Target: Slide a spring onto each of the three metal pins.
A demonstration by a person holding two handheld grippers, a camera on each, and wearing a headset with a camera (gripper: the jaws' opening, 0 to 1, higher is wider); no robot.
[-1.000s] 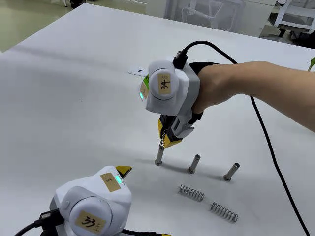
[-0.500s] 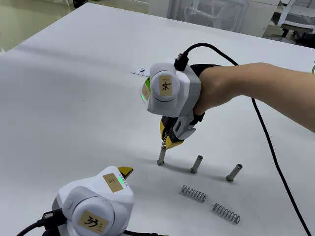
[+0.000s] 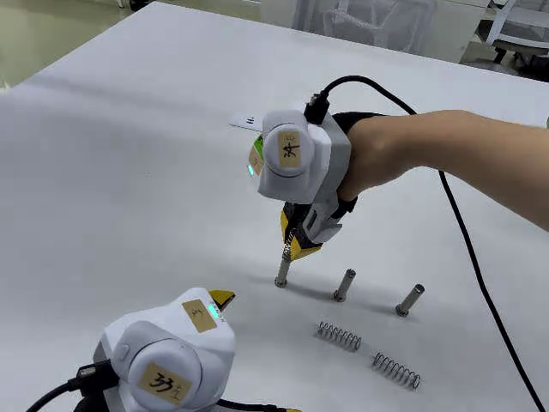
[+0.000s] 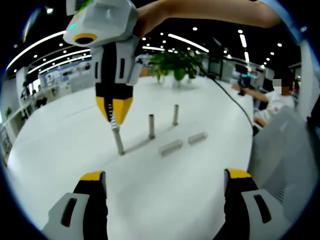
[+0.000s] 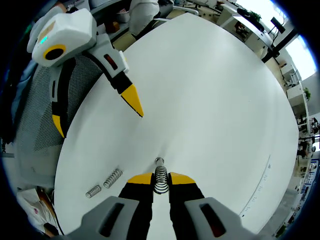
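Right gripper (image 3: pixel 296 247) is nose-down, jaws closed on a spring (image 5: pixel 160 178), and the coil's lower end sits right at the top of the left pin (image 3: pixel 281 273). In the right gripper view the pin's head peeks out just past the coil, nearly in line. I can't tell whether the first turn has caught the tip yet.

This is the delicate bit. The pin looks to be standing loose on the table (image 3: pixel 129 172), so any sideways push could tip it. The call here is a straight descent along the pin's own axis, slow, with no twist. If the coil bows or the pin leans, back off and re-centre rather than forcing it. Once a few turns are over the tip, easing the jaws apart should let the spring drop the rest of the way.

Left gripper (image 4: pixel 165 175) waits low on the near side, jaws spread wide and holding nothing. It looks straight at the work and could steady the pin if needed.

Middle pin (image 3: pixel 344 285) and right pin (image 3: pixel 409 299) stand bare, with two loose springs (image 3: pixel 337 336) lying just in front of them
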